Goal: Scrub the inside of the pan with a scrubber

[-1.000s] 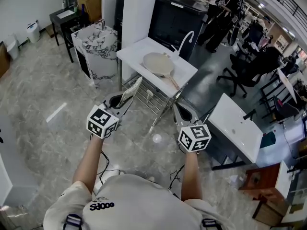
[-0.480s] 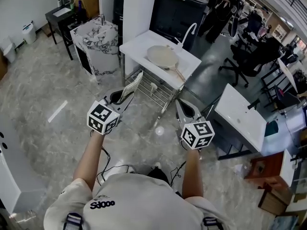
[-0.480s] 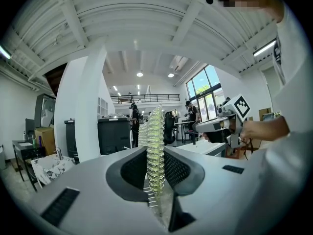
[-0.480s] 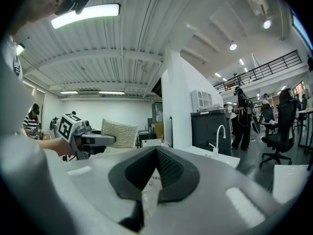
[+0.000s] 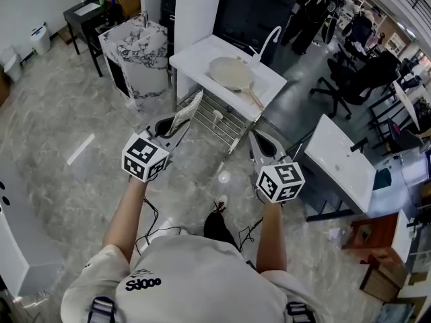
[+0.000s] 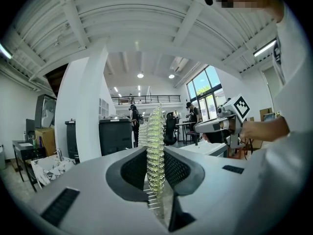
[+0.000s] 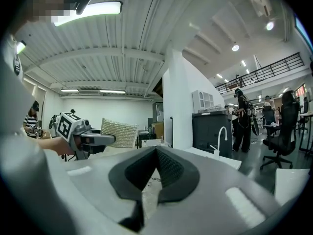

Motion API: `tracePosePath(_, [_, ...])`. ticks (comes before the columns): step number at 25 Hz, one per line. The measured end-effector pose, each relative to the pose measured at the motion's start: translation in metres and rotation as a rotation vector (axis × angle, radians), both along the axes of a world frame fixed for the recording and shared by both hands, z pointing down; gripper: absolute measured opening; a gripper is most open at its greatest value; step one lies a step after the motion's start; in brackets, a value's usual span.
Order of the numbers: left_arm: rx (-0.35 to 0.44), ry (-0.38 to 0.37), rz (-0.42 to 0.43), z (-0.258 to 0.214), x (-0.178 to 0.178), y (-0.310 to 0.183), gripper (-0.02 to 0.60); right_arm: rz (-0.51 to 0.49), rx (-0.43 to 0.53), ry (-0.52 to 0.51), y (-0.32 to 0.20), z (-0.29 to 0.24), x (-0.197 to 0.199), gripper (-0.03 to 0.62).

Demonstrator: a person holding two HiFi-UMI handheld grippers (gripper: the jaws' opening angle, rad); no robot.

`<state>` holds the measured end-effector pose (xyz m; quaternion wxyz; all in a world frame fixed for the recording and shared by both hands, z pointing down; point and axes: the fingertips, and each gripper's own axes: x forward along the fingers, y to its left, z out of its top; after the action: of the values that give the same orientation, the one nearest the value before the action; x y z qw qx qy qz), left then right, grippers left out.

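The left tongs (image 5: 180, 128) are clamped on one edge of the scrubber (image 5: 186, 115), which stands up thin and flat between them. The right tongs (image 5: 258, 142) are closed with nothing in them. The pan (image 5: 231, 71) lies near the middle of the white desk (image 5: 195, 56). Its handle points to the near right edge, and the tap (image 5: 269, 38) is just beside it at the far edge. Both tongs are well apart from the pan, out over the floor, so no scrubbing has begun.

What could go wrong:
- The scrubber is held by one edge only. It looks soft, so a hard push could make it fold or slip out.
- Nothing holds the pan. If the right tongs do not hold the handle, rubbing could spin the pan or push it toward an edge of the desk.
- The tap is close to the pan, so a wide rub could bump it.
- Cables (image 5: 151, 217) trail on the floor by the person's feet. A step toward the desk could catch on them.

Count: one pan, one scrubber, one tap, one desk and two tongs.
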<state>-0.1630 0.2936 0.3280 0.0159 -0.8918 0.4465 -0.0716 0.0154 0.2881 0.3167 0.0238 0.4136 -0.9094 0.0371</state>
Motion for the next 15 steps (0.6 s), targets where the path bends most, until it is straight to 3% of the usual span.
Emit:
tracePosePath(7, [-0.005,-0.004,-0.006,0.007,0.005,-0.043,0.069,0.003,0.014,-0.012,-0.042,0.005,0.008,0.008])
tracePosePath(15, [-0.011,-0.01,-0.021,0.011,0.032,-0.125,0.069,0.002,0.006,-0.034,-0.132,0.008,0.035,0.008])
